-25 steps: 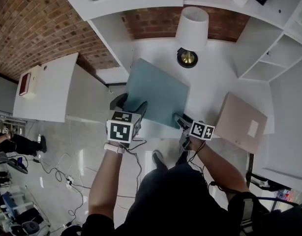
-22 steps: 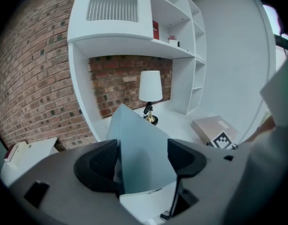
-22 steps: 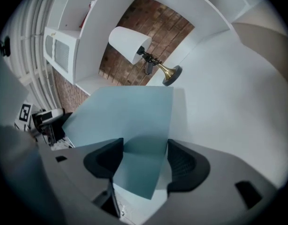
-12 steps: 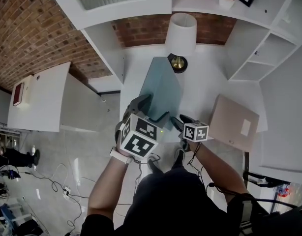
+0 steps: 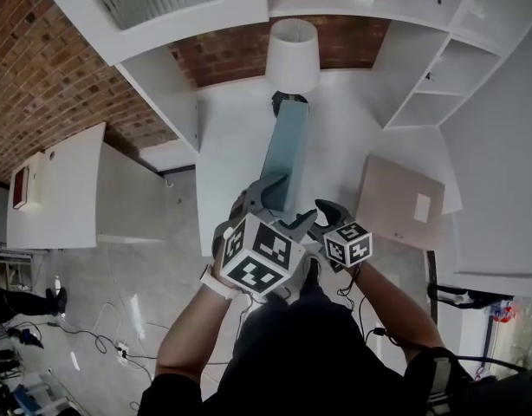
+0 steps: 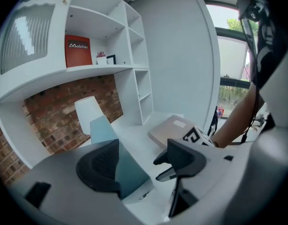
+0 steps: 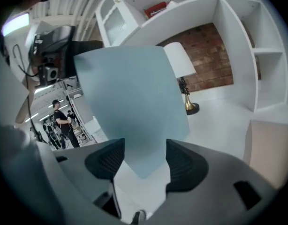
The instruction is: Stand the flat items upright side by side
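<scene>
Since a second ago the teal flat item [image 5: 286, 150] has swung up from lying face-up on the desk [image 5: 344, 150] to standing on its long edge, and both grippers have come up with it. From the head view I now see it nearly edge-on. Its long axis runs from the foot of the lamp [image 5: 292, 55] straight back toward me, with the far end just beside the lamp base.

Both tools sit at the end farthest from the lamp. The left gripper [image 6: 141, 161] is spread wide. The teal item stands inside the gap, close against one pad and well clear of the other, so I read it as bracing rather than pinching. The right gripper [image 7: 145, 163] has just been opening its jaws. The item's lower corner points down between the pads, face toward the camera, and I see no clamping across it.

The beige flat item [image 5: 403, 202] lies flat on the desk, out to the right of the lamp and well apart from the teal one. My right gripper is the nearer of the two.

My judgement is that the teal item is up but only loosely propped, so it could tip either way. I would keep the left hand steadying it, then send the right hand to the beige item and stand that parallel beside the teal one.
</scene>
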`<state>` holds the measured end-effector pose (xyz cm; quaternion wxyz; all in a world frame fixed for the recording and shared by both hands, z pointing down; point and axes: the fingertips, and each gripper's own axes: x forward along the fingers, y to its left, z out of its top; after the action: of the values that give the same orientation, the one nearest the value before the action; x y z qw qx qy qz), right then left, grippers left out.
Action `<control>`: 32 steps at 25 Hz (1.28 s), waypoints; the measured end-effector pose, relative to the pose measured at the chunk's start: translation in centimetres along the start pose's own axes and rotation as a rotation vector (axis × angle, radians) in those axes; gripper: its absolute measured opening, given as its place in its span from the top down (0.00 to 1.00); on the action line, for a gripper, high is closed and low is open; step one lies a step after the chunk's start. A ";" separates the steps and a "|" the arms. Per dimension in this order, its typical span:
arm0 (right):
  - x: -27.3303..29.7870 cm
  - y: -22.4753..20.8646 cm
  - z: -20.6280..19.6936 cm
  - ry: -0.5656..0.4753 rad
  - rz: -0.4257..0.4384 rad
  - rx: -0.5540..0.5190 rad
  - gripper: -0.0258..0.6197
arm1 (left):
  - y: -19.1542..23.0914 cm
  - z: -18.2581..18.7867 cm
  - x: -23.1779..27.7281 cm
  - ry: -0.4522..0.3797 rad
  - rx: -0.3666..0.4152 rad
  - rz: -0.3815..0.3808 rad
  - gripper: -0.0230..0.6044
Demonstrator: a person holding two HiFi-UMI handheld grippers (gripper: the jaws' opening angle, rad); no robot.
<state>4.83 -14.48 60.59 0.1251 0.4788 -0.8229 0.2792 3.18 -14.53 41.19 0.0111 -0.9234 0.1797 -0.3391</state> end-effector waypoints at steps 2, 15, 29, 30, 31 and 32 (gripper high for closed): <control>-1.0 1.8 0.7 -0.023 0.031 -0.103 0.53 | 0.0 0.6 -0.5 -0.083 -0.008 -0.007 0.46; -1.0 7.4 3.6 -0.108 -0.151 -0.277 0.38 | 3.2 -0.1 -7.0 -0.461 -0.226 0.017 0.46; 4.6 5.2 3.2 -0.061 -0.361 -0.141 0.32 | 8.3 -16.7 -7.7 -0.303 -0.540 0.134 0.46; 4.8 5.0 3.0 -0.054 -0.366 -0.130 0.32 | 8.3 -17.4 -7.8 -0.294 -0.545 0.132 0.46; 5.0 4.8 3.0 -0.049 -0.368 -0.125 0.32 | 8.3 -18.0 -7.9 -0.289 -0.550 0.131 0.46; 5.2 4.7 3.0 -0.047 -0.367 -0.127 0.35 | 8.5 -18.5 -8.1 -0.287 -0.557 0.131 0.46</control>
<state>-1.68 -18.10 58.97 0.1846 0.6183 -0.7404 0.1880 -16.96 -17.81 49.22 -0.1950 -0.9158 0.3213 -0.1414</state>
